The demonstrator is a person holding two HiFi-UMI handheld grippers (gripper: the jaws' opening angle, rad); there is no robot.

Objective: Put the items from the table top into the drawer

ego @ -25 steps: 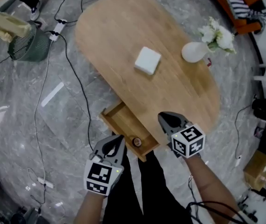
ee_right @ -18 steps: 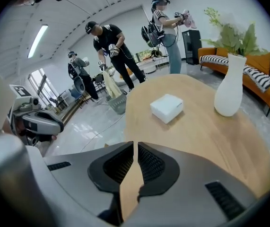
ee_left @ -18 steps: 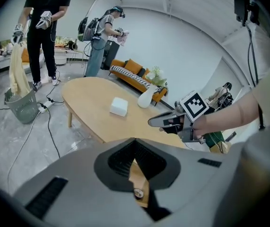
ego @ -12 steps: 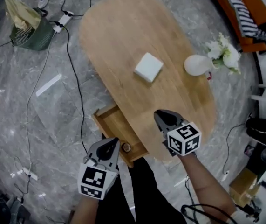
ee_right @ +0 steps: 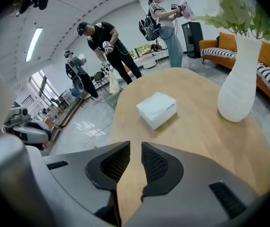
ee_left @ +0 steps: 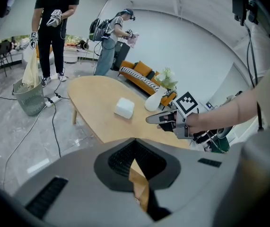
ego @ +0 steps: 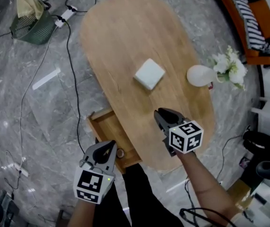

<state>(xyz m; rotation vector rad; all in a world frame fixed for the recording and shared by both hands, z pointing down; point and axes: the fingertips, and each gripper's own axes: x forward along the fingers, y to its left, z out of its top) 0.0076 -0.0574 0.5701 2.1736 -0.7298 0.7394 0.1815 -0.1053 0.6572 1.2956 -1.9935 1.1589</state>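
Observation:
A white box [ego: 149, 74] [ee_right: 157, 109] [ee_left: 124, 107] lies in the middle of the oval wooden table [ego: 125, 27]. The drawer [ego: 105, 128] stands pulled out at the table's near side, with a small round item [ego: 120, 152] by its front. My right gripper [ego: 159, 113] [ee_right: 135, 143] hovers over the table's near end and points at the box. Its jaws have just been opening and show a narrow gap with nothing between them. My left gripper [ego: 111, 145] [ee_left: 135, 141] hangs over the drawer's front, its tips together and empty.
A white vase [ego: 200, 74] [ee_right: 239, 79] with flowers [ego: 229, 67] stands at the table's right edge. A green basket [ego: 30, 25], a power strip [ego: 68, 13] and cables lie on the floor at left. An orange sofa [ego: 248, 13] is at far right. People stand beyond the table.
My right gripper has moved farther in over the table top toward the white box. My left gripper has stayed by the drawer's front.

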